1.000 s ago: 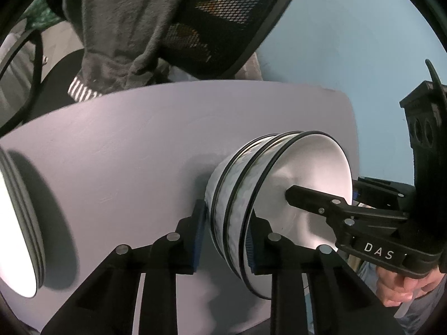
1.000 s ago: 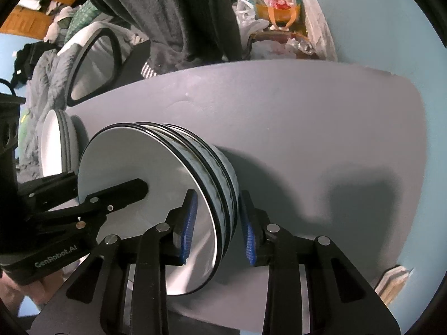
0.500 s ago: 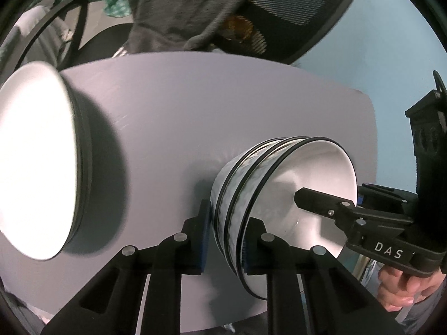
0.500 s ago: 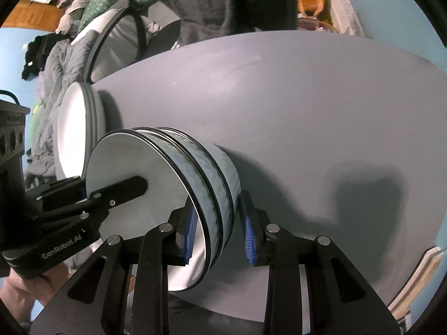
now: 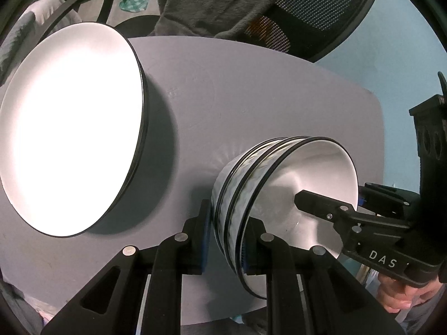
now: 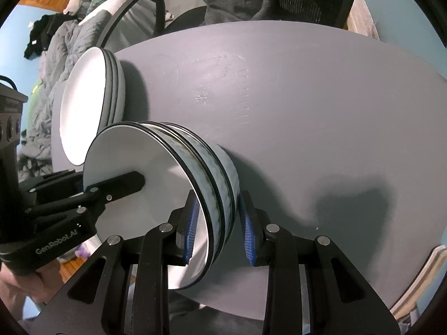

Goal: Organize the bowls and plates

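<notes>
1. A nested stack of bowls, white inside with black rims and a pale patterned outside, is held at the near edge of the grey desk. Whether its base touches the desk cannot be told.
2. The left hand-held gripper is closed on one side of the stack's wall, one pad inside the rim and one outside.
3. The right hand-held gripper is placed likewise on the opposite side; a narrow gap shows at its outer pad, so firm contact cannot be confirmed.
4. The two-sided hold is judged to keep the stack level and nested.
5. A stack of plates rests on the desk just beside the bowls, probably so that like is kept with like.
</notes>
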`<state>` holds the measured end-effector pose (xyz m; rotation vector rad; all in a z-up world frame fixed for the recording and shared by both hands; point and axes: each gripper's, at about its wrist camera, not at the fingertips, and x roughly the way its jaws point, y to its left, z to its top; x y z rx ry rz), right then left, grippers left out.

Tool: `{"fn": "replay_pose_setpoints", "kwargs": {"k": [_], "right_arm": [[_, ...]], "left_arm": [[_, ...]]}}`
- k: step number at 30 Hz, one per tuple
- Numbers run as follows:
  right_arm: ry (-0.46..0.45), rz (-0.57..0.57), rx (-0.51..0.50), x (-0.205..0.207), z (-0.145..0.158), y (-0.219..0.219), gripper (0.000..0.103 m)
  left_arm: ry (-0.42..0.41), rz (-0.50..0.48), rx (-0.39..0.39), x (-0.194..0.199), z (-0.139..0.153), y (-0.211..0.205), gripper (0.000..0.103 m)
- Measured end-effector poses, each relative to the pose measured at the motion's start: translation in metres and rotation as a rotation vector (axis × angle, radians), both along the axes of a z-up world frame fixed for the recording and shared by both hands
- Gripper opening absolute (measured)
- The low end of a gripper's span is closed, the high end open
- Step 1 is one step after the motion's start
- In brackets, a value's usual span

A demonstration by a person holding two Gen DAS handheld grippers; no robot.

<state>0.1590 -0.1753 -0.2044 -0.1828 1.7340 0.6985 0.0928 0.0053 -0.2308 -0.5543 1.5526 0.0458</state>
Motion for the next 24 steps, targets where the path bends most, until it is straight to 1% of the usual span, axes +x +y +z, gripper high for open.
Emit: {"fn": "replay_pose_setpoints", "kwargs": {"k": [5,12,22,24], "right_arm": [[0.003,-0.008,-0.002,-0.001,-0.001,-0.001,0.03],[0.018,-0.012,0.0,-0.001,-0.003,-0.002,0.031],[0.021,-0.034,0.003,-0.001,-0.004,-0.008,0.031],[0.028,-0.054,0.008,0.0,-0.005,-0.011,0.031]], "left_arm": [[0.003,-0.016,0.029,0.001,0.002,-0.002,0.017],[-0.003,-0.024,0.013,0.0,0.002,-0.001,0.017],[-0.002,-0.052,0.017,0.004,0.001,-0.006,0.017],[-0.008,-0.059,0.015,0.004,0.001,-0.006,0.017]]}}
